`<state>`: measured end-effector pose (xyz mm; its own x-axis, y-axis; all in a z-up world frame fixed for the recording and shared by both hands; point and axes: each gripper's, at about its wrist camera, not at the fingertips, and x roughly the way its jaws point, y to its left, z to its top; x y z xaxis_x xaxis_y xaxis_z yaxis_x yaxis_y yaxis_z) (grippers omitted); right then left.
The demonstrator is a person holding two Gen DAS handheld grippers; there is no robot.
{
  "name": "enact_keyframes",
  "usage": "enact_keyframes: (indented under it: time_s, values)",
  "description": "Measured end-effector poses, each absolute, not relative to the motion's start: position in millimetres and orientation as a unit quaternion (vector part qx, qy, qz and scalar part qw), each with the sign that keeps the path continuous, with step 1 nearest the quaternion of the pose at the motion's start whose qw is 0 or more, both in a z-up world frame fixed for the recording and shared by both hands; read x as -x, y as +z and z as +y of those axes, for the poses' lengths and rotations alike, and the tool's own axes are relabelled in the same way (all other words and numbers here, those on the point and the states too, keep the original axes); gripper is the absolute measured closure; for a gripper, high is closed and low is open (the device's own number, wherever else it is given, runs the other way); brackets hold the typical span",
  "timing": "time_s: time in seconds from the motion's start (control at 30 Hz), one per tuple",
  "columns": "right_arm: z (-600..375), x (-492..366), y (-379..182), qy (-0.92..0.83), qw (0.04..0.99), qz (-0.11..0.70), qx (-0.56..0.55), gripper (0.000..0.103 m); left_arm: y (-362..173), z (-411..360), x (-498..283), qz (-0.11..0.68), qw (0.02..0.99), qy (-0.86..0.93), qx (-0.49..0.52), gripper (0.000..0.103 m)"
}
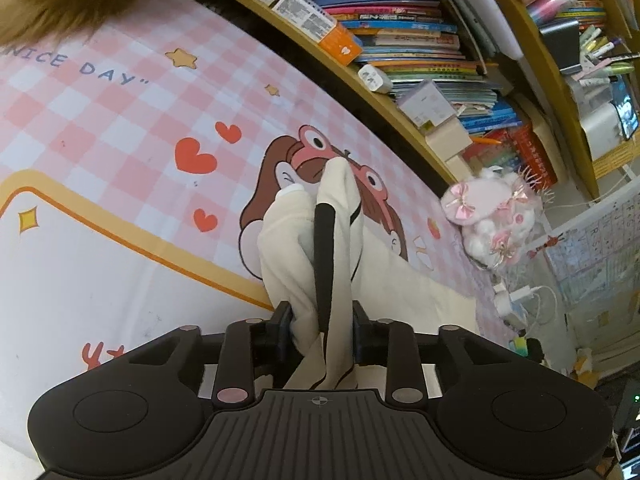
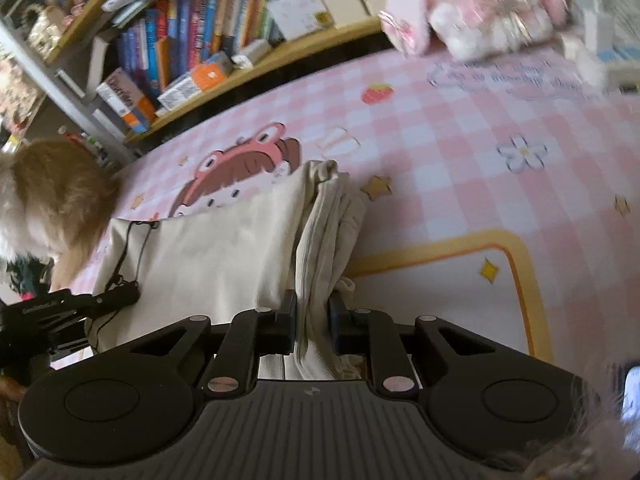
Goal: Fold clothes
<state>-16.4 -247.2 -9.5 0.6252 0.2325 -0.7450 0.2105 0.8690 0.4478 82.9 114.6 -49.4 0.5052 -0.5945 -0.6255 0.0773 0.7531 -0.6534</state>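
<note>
Cloth is lifted at both ends and the folding looks only part done: a cream garment (image 2: 208, 248) with thin black cords spans between the two grippers above a pink checked cartoon mat (image 1: 120, 128) on the counter, its middle panel stretched fairly flat, its two ends bunched in thick pleats. I judge that a fold is in progress, since the layers at each end are already doubled, but no neat finished stack lies anywhere in view, so laying the garment down, squaring it and making the last folds seem left to do. On the left, the left gripper (image 1: 322, 320) points forward and down toward the mat, its jaws clamped on a bulky wad of the cream garment (image 1: 296, 240); a dark cord or strap runs up the middle of that wad. In the right wrist view this gripper shows at the left edge as a black fingertip at the garment's left corner. On the right, the right gripper (image 2: 313, 320) tilts down more steeply, jaws narrow and pinching a ribbed, pleated edge of the garment, which rises from the grip toward the far side. A plush toy (image 1: 492, 216) sits at the far right of the mat, near the bookshelf (image 1: 400, 32), well apart from the cloth.
</note>
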Motion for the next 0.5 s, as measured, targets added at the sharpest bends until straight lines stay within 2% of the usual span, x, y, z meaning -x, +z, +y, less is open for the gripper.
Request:
enact_keyframes:
  time_s: [0.1, 0.17, 0.27, 0.37, 0.43, 0.47, 0.5]
  values:
    - [-254.5, 16.2, -15.2, -0.007, 0.854, 0.441, -0.276, 0.070, -53.6, 116.4, -84.5, 0.459, 0.816, -0.192, 0.292, 0.050]
    - [-259.5, 16.0, -20.0, -0.012, 0.846, 0.446, -0.292, 0.063, -55.5, 117.5, -85.3, 0.458, 0.814, -0.192, 0.300, 0.049]
    - [-265.3, 15.5, -26.1, -0.013, 0.837, 0.445, -0.318, 0.060, -57.2, 115.9, -86.6, 0.457, 0.812, -0.195, 0.306, 0.049]
    - [-261.6, 9.3, -26.4, -0.008, 0.838, 0.443, -0.319, 0.060, -57.5, 110.5, -87.9, 0.457, 0.811, -0.201, 0.304, 0.053]
    - [-254.5, 5.4, -24.8, -0.003, 0.842, 0.444, -0.305, 0.061, -56.6, 106.7, -88.1, 0.457, 0.813, -0.205, 0.298, 0.063]
    - [-250.1, 3.7, -23.6, 0.000, 0.846, 0.445, -0.295, 0.066, -53.5, 105.1, -86.8, 0.454, 0.817, -0.206, 0.289, 0.070]
    - [-245.6, 2.9, -21.4, 0.002, 0.851, 0.443, -0.282, 0.076, -49.6, 104.1, -84.8, 0.448, 0.823, -0.209, 0.279, 0.074]
